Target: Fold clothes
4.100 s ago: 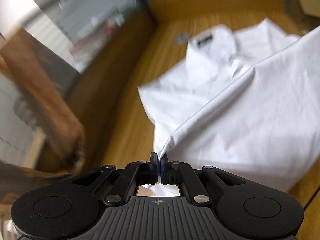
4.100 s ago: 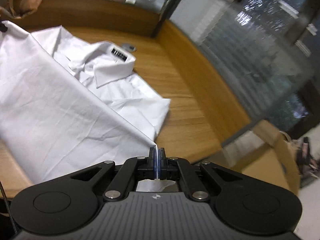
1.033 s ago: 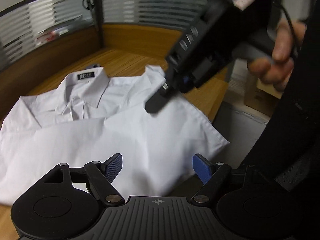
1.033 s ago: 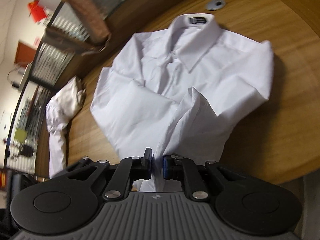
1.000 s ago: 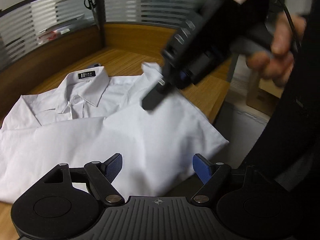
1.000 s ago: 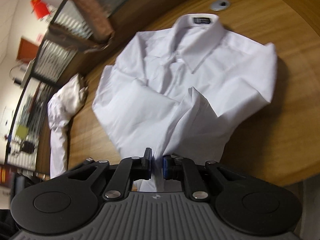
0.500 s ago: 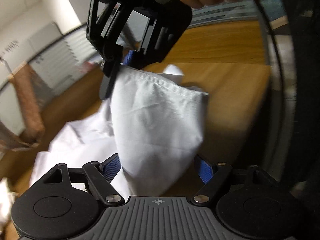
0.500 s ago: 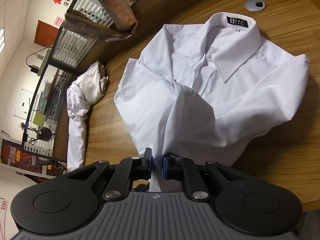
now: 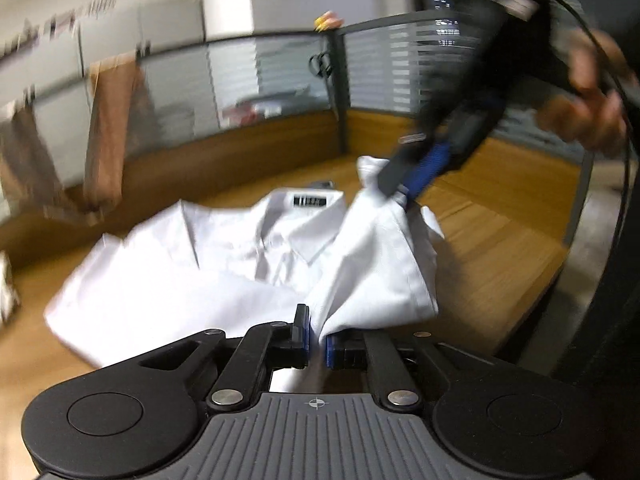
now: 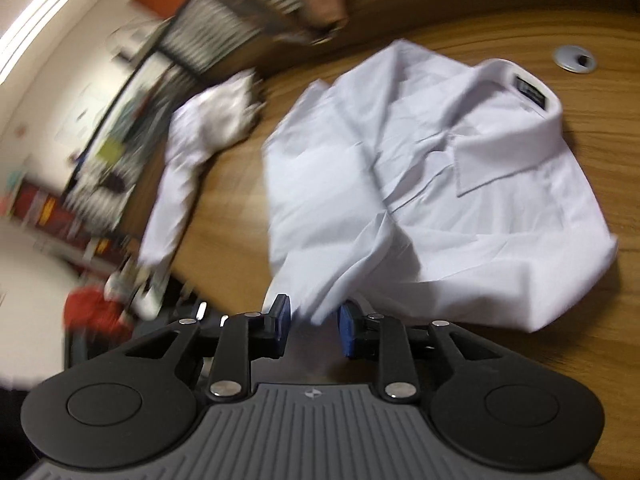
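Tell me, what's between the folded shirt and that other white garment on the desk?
Only bare desk, in the right wrist view: a strip of wood separates the shirt from the crumpled garment.

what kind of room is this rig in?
Probably an office. A curved wooden desk is fenced by frosted partition panels, with a cable grommet in the desktop beside the white shirt. Blurred shelving or cubicles lie beyond.
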`<move>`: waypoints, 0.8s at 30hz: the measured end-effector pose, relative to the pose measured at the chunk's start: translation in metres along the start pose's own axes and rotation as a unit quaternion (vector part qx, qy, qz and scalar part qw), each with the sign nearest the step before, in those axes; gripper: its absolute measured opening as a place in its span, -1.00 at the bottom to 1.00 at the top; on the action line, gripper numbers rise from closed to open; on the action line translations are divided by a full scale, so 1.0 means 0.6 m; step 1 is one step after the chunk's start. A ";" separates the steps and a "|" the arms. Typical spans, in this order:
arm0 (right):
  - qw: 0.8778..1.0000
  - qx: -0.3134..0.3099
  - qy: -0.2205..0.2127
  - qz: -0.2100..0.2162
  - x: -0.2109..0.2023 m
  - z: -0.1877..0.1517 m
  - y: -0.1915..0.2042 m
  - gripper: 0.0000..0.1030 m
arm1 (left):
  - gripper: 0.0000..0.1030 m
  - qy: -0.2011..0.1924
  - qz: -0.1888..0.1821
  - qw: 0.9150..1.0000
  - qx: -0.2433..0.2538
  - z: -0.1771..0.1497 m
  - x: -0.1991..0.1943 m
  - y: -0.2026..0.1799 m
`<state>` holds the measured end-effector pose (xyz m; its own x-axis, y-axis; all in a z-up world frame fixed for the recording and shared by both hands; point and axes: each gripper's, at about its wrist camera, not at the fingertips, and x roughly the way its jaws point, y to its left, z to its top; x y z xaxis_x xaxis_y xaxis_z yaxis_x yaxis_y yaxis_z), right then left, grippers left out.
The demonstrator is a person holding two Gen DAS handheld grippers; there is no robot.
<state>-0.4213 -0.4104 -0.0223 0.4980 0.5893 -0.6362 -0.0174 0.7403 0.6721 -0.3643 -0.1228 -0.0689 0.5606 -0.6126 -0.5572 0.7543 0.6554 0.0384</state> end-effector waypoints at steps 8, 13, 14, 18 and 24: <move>0.963 -0.226 0.027 -0.145 -0.015 -0.073 -0.023 0.23 | -0.81 0.043 -0.026 0.996 -0.071 -0.024 -0.044 0.076; 0.890 -0.406 0.063 -0.197 0.037 -0.124 -0.021 0.38 | -0.80 0.058 -0.043 0.993 -0.090 -0.021 -0.063 0.107; 0.870 -0.443 0.071 -0.203 0.048 -0.134 -0.020 0.38 | -0.79 0.059 -0.041 0.994 -0.085 -0.021 -0.065 0.109; 0.812 -0.534 0.106 -0.212 0.085 -0.150 -0.023 0.27 | -0.75 0.062 -0.031 0.997 -0.030 -0.027 -0.066 0.096; 0.816 -0.524 0.128 -0.206 0.096 -0.128 -0.017 -0.85 | -0.45 0.057 -0.045 0.997 0.027 -0.041 -0.065 0.047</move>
<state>-0.4591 -0.3593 -0.0949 0.4532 0.1686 -0.8753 -0.6930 0.6842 -0.2270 -0.3736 -0.0696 -0.0667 0.4488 -0.6116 -0.6516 0.8193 0.5728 0.0267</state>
